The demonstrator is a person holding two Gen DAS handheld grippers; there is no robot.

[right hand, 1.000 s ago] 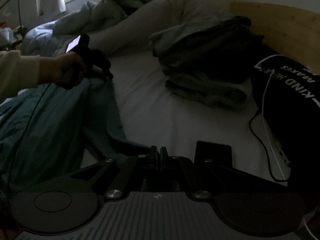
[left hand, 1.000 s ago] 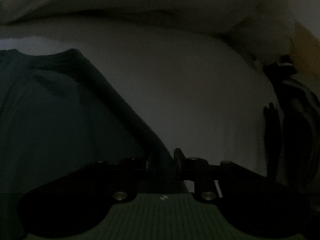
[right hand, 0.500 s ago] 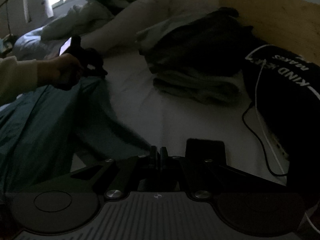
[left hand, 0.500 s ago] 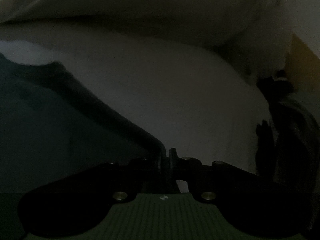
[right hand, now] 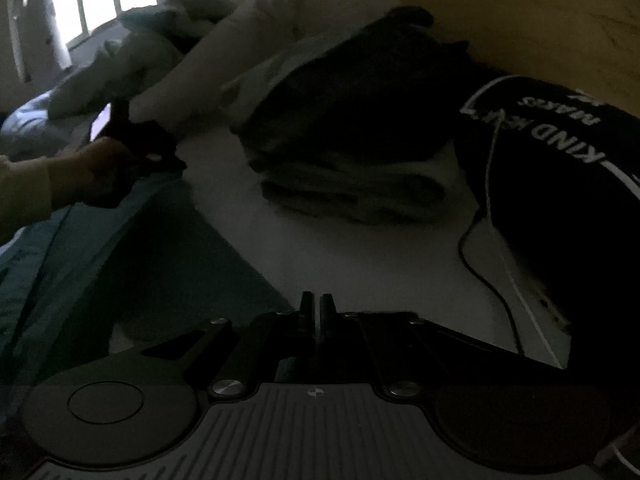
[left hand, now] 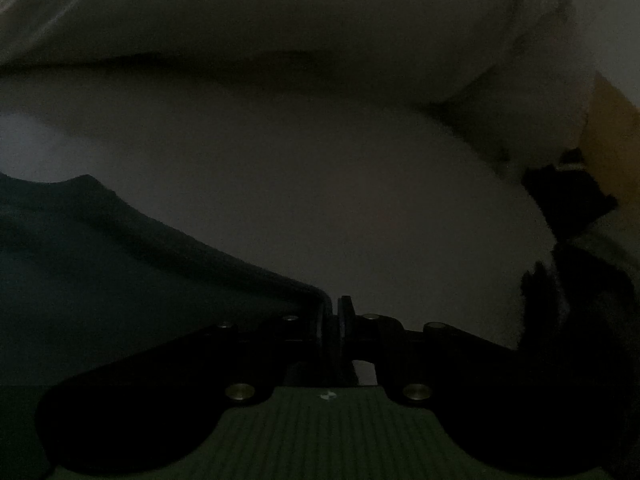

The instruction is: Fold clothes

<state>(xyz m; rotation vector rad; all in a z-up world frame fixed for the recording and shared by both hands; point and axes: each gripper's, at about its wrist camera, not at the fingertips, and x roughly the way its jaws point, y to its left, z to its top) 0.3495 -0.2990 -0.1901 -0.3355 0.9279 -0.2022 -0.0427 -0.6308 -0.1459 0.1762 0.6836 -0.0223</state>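
A teal garment (right hand: 120,264) lies spread on the white bed sheet (right hand: 360,264), its edge stretched between my two grippers. In the left wrist view the garment (left hand: 100,288) fills the lower left, and its dark edge runs into my left gripper (left hand: 334,312), which is shut on it. The right wrist view shows a hand (right hand: 92,172) holding that left gripper (right hand: 176,164) at the garment's far corner, beside the pillow. My right gripper (right hand: 316,308) is shut, with the garment's near corner running in between its fingertips.
A pile of folded clothes (right hand: 348,168) sits on the sheet ahead of the right gripper. A black garment with white letters (right hand: 560,168) and a thin cable (right hand: 476,256) lie at the right, against a wooden headboard (right hand: 520,20). A pale pillow (left hand: 280,28) lies beyond the left gripper.
The left gripper's jaws have closed on the teal garment's edge. Both grippers have moved across the bed with the garment, and a dark flat object near the right gripper has dropped out of sight.
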